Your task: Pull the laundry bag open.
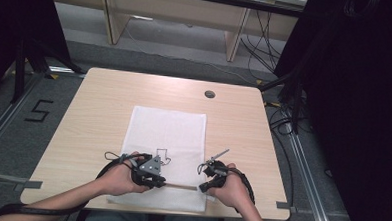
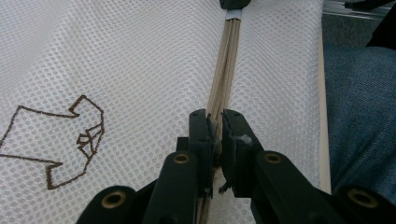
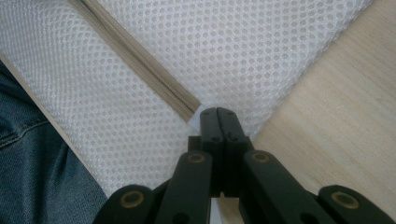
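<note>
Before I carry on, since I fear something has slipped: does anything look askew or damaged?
Nothing stands out. The white mesh cloth lies flat and roughly square on the table. The tan bundle of strands runs straight between the left gripper and right gripper, both clamped on its ends.

Left gripper [image 2: 217, 128] clamped on a tan strand bundle [image 2: 224, 70] over white mesh [image 2: 140, 56].

Jaws nearly together, pinching the bundle at its near end; strands running straight up the frame to a white band [image 2: 233, 14] under a dark tip [image 2: 235, 3], possibly the other gripper. Brown stitched outline [image 2: 60, 140] on the mesh at lower left, well apart from the bundle. Pale table edge [image 2: 322, 116] down the right side, blue denim [image 2: 359, 116] beyond it.
</note>
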### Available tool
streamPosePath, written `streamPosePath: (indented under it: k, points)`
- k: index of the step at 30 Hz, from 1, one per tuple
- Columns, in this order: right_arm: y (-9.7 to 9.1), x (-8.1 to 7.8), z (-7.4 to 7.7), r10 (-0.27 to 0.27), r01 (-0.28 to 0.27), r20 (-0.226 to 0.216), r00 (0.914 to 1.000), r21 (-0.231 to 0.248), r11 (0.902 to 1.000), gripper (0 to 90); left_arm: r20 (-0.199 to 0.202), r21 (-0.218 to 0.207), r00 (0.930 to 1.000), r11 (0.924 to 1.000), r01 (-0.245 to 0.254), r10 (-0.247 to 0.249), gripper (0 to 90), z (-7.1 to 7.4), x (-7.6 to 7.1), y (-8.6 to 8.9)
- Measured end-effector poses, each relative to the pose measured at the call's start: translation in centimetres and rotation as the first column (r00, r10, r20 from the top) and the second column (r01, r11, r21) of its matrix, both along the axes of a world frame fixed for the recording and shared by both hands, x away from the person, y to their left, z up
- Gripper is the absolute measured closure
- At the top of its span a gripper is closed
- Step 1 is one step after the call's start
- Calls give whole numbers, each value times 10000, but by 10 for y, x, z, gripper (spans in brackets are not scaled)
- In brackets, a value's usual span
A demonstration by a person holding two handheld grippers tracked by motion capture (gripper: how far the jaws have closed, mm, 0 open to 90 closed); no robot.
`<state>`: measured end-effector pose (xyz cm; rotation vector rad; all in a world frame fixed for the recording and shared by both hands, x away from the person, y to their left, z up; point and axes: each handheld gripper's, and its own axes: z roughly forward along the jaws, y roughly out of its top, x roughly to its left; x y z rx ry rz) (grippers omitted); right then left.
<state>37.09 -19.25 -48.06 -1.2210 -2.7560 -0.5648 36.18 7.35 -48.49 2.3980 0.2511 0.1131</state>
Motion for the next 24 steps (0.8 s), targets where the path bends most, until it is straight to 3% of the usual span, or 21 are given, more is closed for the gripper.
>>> streamPosePath:
  k: [4, 16, 17, 23, 24]
  points:
    - [0, -1, 0, -124, 124, -151, 9998, 36, 9999, 900, -203, -30, 9997, 9999, -128, 128, 826, 0, 0, 3]
    - [0, 0, 0, -5, 5, -9, 10000, -13, 10000, 900, -161, -65, 9997, 9998, -168, 167, 826, 1, -1, 6]
    - [0, 0, 0, -18, 18, -22, 10000, -5, 10000, 900, -181, -216, 9997, 9996, -186, 182, 826, 0, -1, 7]
    - [0, 0, 0, 5, -5, -29, 10000, -24, 10000, 900, -78, -59, 9999, 9999, -95, 94, 826, 1, 0, 8]
    - [0, 0, 0, -37, 36, -15, 10000, -36, 10000, 900, -214, -178, 9995, 9996, -236, 232, 826, 1, -1, 9]
